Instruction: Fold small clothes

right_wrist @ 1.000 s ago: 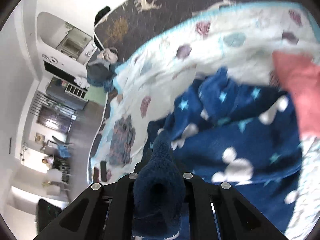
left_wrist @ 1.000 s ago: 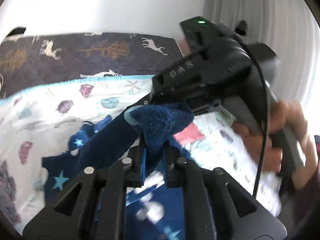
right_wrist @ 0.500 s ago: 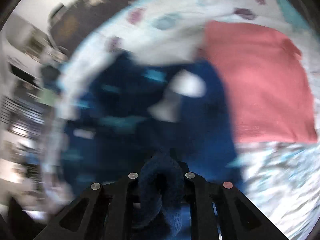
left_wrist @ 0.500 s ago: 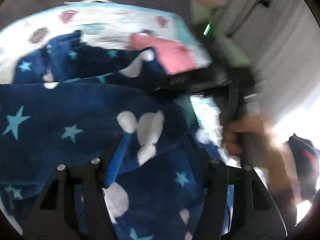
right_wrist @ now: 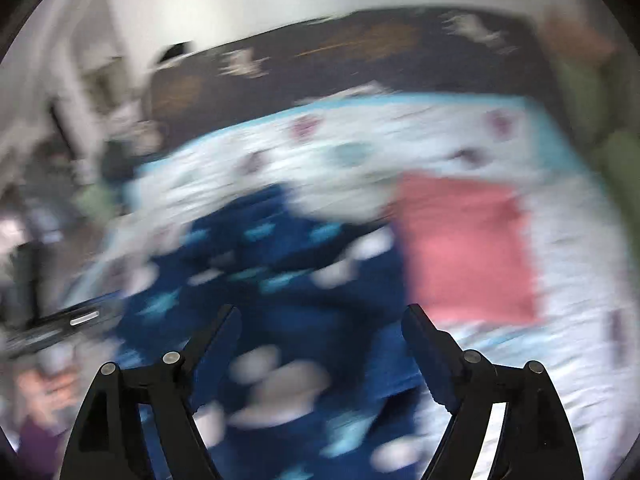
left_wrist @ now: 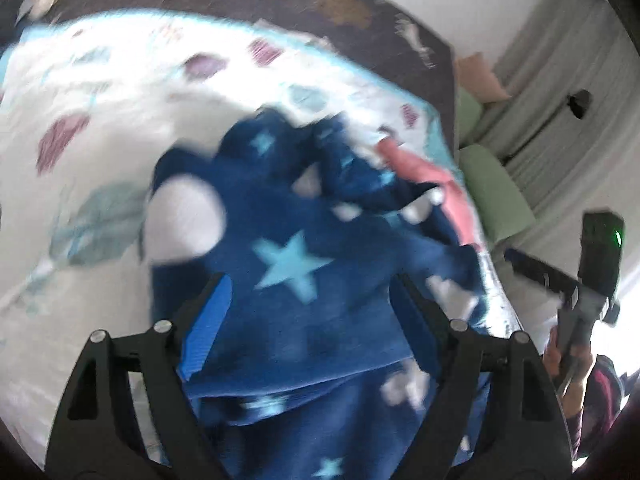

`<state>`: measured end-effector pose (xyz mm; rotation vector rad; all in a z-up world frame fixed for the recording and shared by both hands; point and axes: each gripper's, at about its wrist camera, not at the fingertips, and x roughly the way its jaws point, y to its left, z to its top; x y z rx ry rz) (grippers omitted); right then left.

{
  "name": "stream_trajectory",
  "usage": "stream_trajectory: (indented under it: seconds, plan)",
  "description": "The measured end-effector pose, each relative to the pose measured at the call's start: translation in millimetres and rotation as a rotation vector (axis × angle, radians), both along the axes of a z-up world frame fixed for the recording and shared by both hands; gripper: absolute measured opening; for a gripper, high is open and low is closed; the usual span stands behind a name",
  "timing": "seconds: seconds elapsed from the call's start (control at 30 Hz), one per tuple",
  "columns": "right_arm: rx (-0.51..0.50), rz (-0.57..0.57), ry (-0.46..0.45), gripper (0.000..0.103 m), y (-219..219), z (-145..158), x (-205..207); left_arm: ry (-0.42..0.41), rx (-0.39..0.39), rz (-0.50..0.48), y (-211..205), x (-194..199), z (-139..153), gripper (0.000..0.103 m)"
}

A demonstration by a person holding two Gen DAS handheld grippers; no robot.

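Observation:
A dark blue fleece garment (left_wrist: 288, 264) with light blue stars and white blobs lies on a white patterned blanket (left_wrist: 100, 112). It also shows in the right wrist view (right_wrist: 280, 300), blurred. My left gripper (left_wrist: 310, 292) is open just above the garment, its fingers either side of a folded layer. My right gripper (right_wrist: 322, 324) is open and empty above the garment. The right gripper also shows at the right edge of the left wrist view (left_wrist: 592, 272), held by a hand.
A folded pink cloth (right_wrist: 464, 248) lies on the blanket right of the blue garment; it also shows in the left wrist view (left_wrist: 424, 176). A dark deer-print cover (right_wrist: 360, 52) lies beyond the blanket (right_wrist: 400, 140). Green cushions (left_wrist: 496, 188) sit at the right.
Both grippers were shut on the blue garment a second ago. The left opened first, then the right; both have let go and the garment now lies on the blanket. Both views are swinging.

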<state>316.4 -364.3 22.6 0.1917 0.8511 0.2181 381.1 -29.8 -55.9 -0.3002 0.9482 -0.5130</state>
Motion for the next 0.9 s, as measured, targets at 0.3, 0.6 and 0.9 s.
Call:
stream_trajectory:
  seconds: [0.3, 0.6, 0.9]
  plan:
    - [-0.333, -0.06, 0.209, 0.092, -26, -94, -5, -0.058, 0.228, -0.062, 14, -24, -12, 0.067]
    - [-0.358, -0.078, 0.032, 0.093, 2, -37, -12, -0.22, 0.112, 0.056, 13, -2, 14, 0.08]
    - [-0.31, -0.017, 0.133, 0.103, 0, -96, 27, 0.064, 0.118, 0.143, 78, 12, -38, 0.079]
